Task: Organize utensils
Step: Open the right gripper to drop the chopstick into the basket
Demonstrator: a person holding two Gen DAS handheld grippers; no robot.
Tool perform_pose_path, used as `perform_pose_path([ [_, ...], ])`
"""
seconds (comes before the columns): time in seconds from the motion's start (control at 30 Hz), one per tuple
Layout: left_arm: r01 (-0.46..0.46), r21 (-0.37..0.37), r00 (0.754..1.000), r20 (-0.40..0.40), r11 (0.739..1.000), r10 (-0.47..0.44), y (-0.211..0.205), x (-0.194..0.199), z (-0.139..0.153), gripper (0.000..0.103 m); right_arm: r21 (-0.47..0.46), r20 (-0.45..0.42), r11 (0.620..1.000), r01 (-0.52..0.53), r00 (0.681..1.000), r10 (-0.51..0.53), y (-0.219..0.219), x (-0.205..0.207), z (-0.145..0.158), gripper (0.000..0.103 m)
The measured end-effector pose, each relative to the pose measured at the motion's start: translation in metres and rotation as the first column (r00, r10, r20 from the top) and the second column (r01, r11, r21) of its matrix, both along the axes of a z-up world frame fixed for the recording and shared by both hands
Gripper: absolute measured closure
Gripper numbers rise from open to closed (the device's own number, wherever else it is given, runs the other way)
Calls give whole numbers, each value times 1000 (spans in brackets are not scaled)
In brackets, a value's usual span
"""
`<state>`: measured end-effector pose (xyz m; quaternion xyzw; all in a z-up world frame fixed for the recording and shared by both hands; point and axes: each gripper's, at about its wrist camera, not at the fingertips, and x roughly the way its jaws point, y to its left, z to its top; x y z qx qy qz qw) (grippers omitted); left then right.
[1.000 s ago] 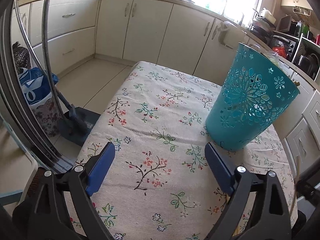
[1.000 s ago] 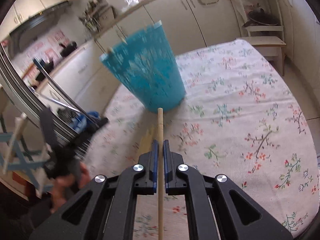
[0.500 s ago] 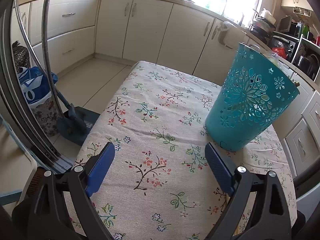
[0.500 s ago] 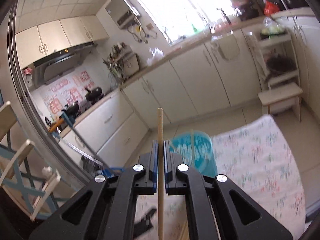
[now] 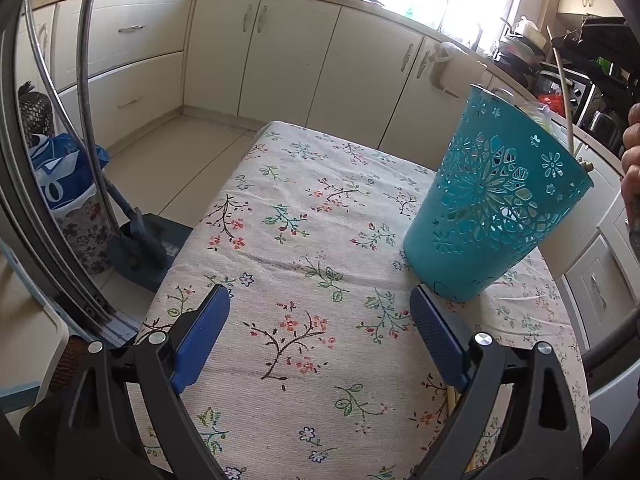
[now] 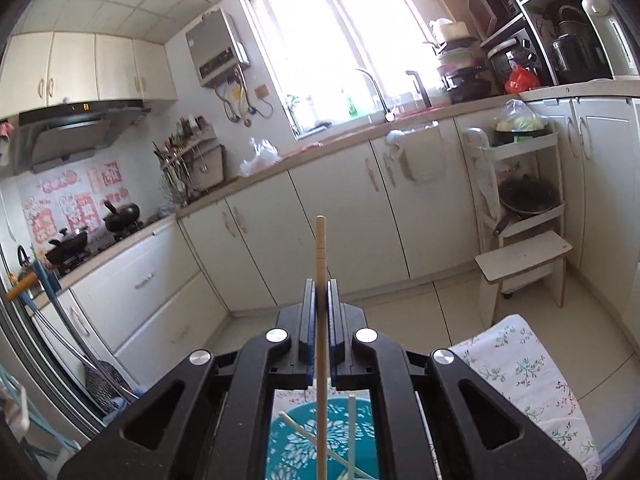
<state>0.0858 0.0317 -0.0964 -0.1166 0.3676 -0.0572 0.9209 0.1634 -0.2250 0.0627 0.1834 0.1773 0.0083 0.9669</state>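
Teal plastic basket [image 5: 496, 204], cut-out flower pattern, stands upright on the floral cloth of the surface [image 5: 304, 240], toward its right edge.

Left wrist view: left tool [image 5: 320, 336] is wide open with nothing between its blue pads, hanging over bare cloth just left of the basket's base. Position unchanged from a second ago. New in this view: a pale thin stick [image 5: 563, 92] now rises above the basket rim at upper right, and part of a hand [image 5: 632, 160] shows at the right edge. A short pale stick end [image 5: 451, 398] lies on the cloth by the right finger, mostly hidden behind it; cannot tell what it is.

Right wrist view: right tool [image 6: 320, 300] is clamped tight on a wooden chopstick [image 6: 321, 248], which runs between the pads and on down past the tool body. A second ago this tool was low over the cloth facing the basket side; it has since swung up and now sits above the basket [image 6: 292, 440], whose mouth shows below with two pale sticks [image 6: 351, 432] crossed inside.

Reading: chopstick is lined up over the opening, so release into the basket looks like the step at hand. Its lower tip is cut off by the frame; whether it is already inside the rim cannot be told.
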Motion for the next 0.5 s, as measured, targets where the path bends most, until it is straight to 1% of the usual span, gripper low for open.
perform_pose_path([
  [0.2, 0, -2, 1000, -1, 1000, 0, 0, 0, 0, 15, -33, -47, 999, -26, 999, 24, 8, -6, -20, 97],
  [0.3, -3, -1, 1000, -2, 1000, 3, 1, 0, 0, 15, -49, -56, 998, -41, 998, 38, 12, -10, -25, 97],
  [0.4, -5, -1, 1000, -4, 1000, 5, 1, 0, -1, 15, -60, -59, 997, -52, 997, 49, 14, -17, -26, 97],
  [0.5, -8, -2, 1000, -6, 1000, 8, 1, 0, -2, 15, -72, -38, 996, -59, 998, 56, 17, -30, -18, 97],
])
